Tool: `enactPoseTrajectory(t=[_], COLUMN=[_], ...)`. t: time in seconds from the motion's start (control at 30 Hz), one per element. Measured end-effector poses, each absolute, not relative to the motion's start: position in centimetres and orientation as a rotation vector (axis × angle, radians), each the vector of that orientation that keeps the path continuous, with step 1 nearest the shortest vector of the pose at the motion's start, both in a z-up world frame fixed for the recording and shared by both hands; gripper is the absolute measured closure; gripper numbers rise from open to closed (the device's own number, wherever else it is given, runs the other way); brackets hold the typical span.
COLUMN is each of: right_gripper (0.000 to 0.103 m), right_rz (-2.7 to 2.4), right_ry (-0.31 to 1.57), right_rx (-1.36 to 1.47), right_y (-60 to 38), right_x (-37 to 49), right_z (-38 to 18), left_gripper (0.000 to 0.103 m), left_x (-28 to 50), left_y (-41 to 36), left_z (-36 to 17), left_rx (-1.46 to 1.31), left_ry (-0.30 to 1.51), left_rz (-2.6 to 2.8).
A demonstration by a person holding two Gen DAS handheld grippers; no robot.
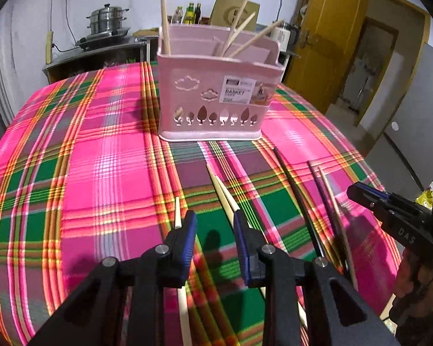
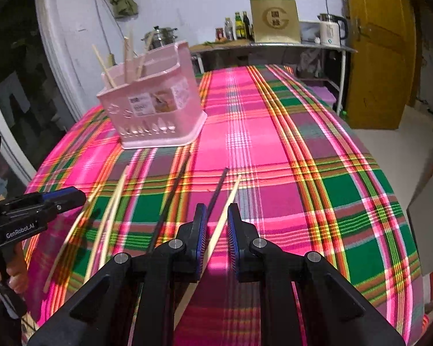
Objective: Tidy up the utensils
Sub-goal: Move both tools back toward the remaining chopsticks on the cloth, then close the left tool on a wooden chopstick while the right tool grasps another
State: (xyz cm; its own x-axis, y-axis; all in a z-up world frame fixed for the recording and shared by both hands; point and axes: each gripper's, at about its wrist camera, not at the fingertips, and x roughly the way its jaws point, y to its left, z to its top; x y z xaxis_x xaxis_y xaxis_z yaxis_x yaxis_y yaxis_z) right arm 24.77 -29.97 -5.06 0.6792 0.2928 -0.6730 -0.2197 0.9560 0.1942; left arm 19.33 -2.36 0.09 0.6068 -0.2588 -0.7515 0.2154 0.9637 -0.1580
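A pink utensil basket [image 1: 213,92] stands on the plaid tablecloth and holds several pale wooden chopsticks [image 1: 239,31]; it also shows in the right wrist view [image 2: 153,109]. My left gripper [image 1: 213,230] is open above the cloth, with one pale chopstick [image 1: 177,216] by its left finger and two pale chopsticks [image 1: 222,193] by its right finger. Dark chopsticks [image 1: 297,199] lie further right. My right gripper [image 2: 216,225] is open, its fingers either side of a pale chopstick [image 2: 225,213] lying on the cloth. Black chopsticks [image 2: 173,196] lie to its left.
The plaid tablecloth [image 2: 303,144] covers the table. A shelf behind holds bottles [image 2: 239,26], a gold box [image 2: 274,20] and a kettle [image 2: 330,30]. A steel steamer pot [image 1: 108,21] sits at the back left. A yellow door [image 2: 381,49] is at the right.
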Motion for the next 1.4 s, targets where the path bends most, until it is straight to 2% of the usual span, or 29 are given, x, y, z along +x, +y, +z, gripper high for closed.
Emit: enactPoseTrajectory(t=[0.83,1.23,1.4], right_gripper=[0.088,0.088,0.092], right_rz=[0.251,0.223,0.211], right_ry=[0.876,0.890,0.883], right_rx=[0.044,0.013,-0.011], right_y=[-29.6,-29.2,-28.9], right_x=[28.3,30.1,30.2], right_z=[-6.9,-6.8,-6.8], left_gripper=[0.072,0.074,0.079], left_x=[22.0,25.7,26.3], left_y=[-4.2,-5.0,-5.6], left_z=[-1.8,-1.8,-1.9], left_rx=[0.062,0.108,0.120], left_ry=[0.945,0.986,0.973], left_rz=[-0.236,-0.210,-0.218])
